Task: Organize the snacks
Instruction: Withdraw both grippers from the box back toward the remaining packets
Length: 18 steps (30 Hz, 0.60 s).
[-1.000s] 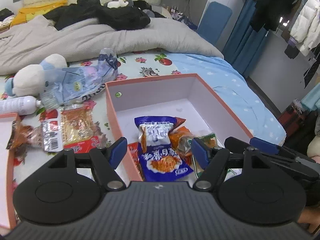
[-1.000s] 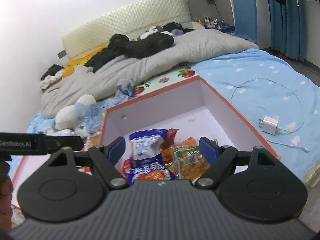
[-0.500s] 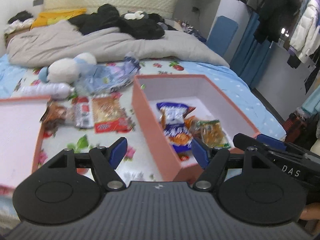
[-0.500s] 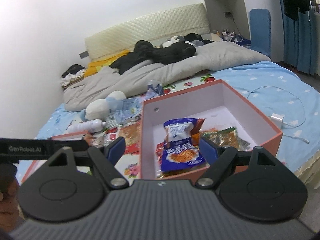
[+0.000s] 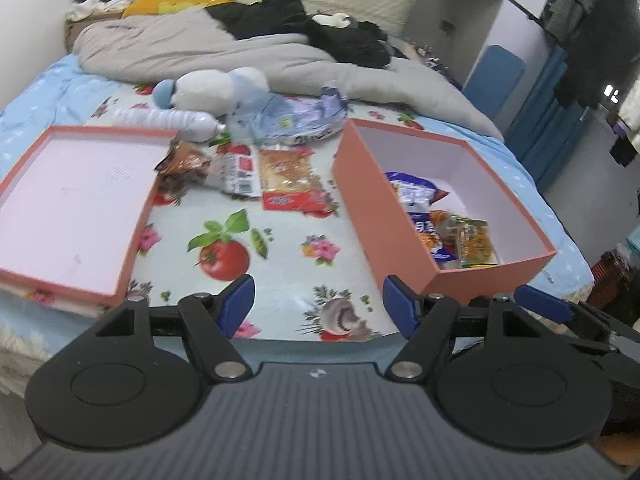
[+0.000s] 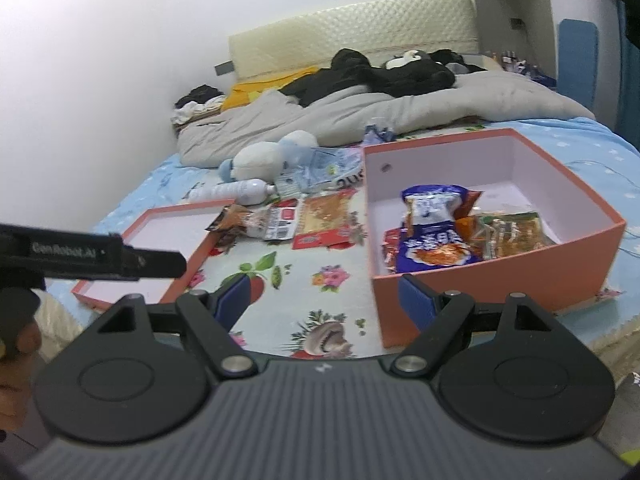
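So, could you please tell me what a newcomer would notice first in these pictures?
Probably the deep salmon box on the right of the fruit-print sheet, with a blue snack bag and orange packets inside. Its shallow lid lies open on the left, with loose snacks between them. Both claws, left and right, hang open and empty.

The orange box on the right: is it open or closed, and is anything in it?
Open and partly filled. The orange box has no lid on; a blue snack packet and other packets lie inside, with bare floor behind them.
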Motion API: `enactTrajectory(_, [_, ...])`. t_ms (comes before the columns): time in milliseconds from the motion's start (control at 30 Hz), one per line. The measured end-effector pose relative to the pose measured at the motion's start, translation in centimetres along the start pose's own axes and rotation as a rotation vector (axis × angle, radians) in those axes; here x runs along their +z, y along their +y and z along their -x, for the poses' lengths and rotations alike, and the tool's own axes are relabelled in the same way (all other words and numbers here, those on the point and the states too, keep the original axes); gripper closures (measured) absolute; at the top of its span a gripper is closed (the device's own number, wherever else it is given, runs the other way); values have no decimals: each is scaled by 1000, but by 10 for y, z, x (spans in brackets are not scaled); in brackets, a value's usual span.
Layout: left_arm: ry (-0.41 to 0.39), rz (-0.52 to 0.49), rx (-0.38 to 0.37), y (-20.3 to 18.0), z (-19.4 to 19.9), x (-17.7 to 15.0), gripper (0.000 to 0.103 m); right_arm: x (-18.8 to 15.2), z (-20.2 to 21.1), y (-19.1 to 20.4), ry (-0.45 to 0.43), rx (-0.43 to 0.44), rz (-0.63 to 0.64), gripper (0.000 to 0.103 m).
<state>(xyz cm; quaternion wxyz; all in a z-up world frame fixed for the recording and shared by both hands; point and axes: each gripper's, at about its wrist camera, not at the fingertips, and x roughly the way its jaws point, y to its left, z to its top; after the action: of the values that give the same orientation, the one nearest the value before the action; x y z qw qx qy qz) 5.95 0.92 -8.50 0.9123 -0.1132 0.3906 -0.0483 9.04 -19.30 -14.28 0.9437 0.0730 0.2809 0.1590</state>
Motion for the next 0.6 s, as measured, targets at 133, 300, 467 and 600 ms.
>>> enactTrajectory(133, [9,17,20,11,-6,1,28,-2,-10,4,14,0,2,21])
enactTrajectory(300, [22,31,29,23,-19,10,28,-1,-20,7,21,-7,9,21])
enactTrajectory(467, [45,53,38,35,-40,22,28,1,-34,10,31,-9,16,21])
enactTrajectory(600, [59,67,45,44,-57,31,28,5,-51,13,47,-16,38,21])
